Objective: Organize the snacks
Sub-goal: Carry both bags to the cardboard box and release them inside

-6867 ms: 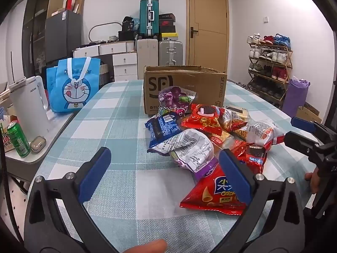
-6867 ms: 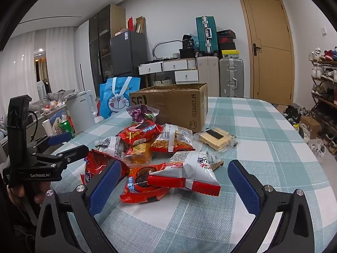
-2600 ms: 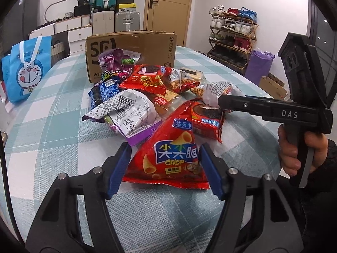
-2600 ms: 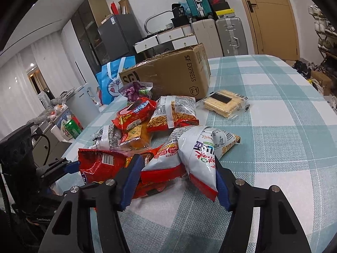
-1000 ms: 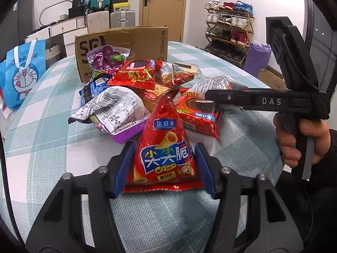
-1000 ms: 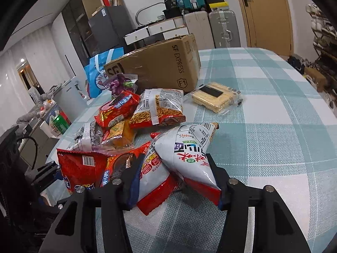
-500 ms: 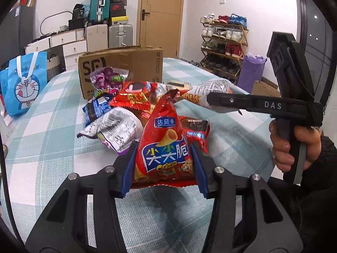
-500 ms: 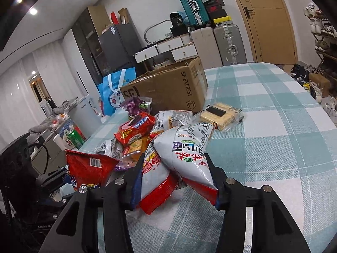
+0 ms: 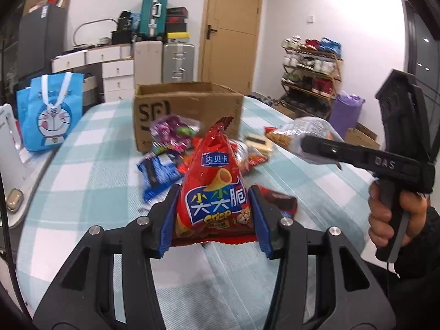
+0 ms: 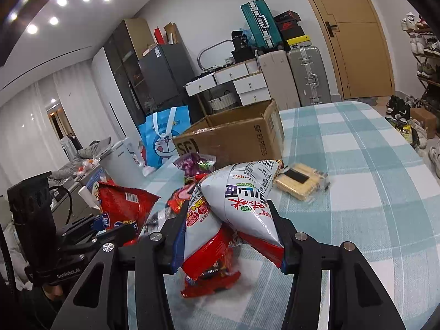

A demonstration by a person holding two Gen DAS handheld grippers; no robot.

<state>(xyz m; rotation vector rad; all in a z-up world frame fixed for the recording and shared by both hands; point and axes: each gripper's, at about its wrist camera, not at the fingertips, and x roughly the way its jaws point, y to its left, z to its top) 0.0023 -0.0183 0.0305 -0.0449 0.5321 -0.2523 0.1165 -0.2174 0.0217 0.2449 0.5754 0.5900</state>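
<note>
Left gripper: the left gripper [image 9: 211, 217] is clamped on a red crisp bag [image 9: 216, 189], one blue pad against each side of the bag's lower half.
Red bag axis: its long axis runs upright and away from the gripper, sealed tip pointing toward the cardboard box [image 9: 187, 110].
Right gripper: the right gripper [image 10: 228, 233] is clenched on a white and red snack bag [image 10: 242, 203], which bulges up between the pads and tilts to the right.
White bag axis: its long axis also points forward, its printed end toward the box [image 10: 233, 137].
Height: both bags look lifted off the checked surface [image 9: 90, 165], though the white bag's red lower edge hangs close to the cloth.
Box from the grippers: straight ahead of both, at the far side of the snack heap, open top facing up.
Nearer side: from the right wrist view the box seems a little to the left of that gripper; from the left wrist view it sits almost dead centre, so neither has a clear advantage.
In between: loose packets [image 9: 165, 165] and a pack of biscuits [image 10: 299, 181] lie on the surface between the grippers and the box.
Judgement: a forward carry over the heap, then a drop into the open top, looks like the coming move.
</note>
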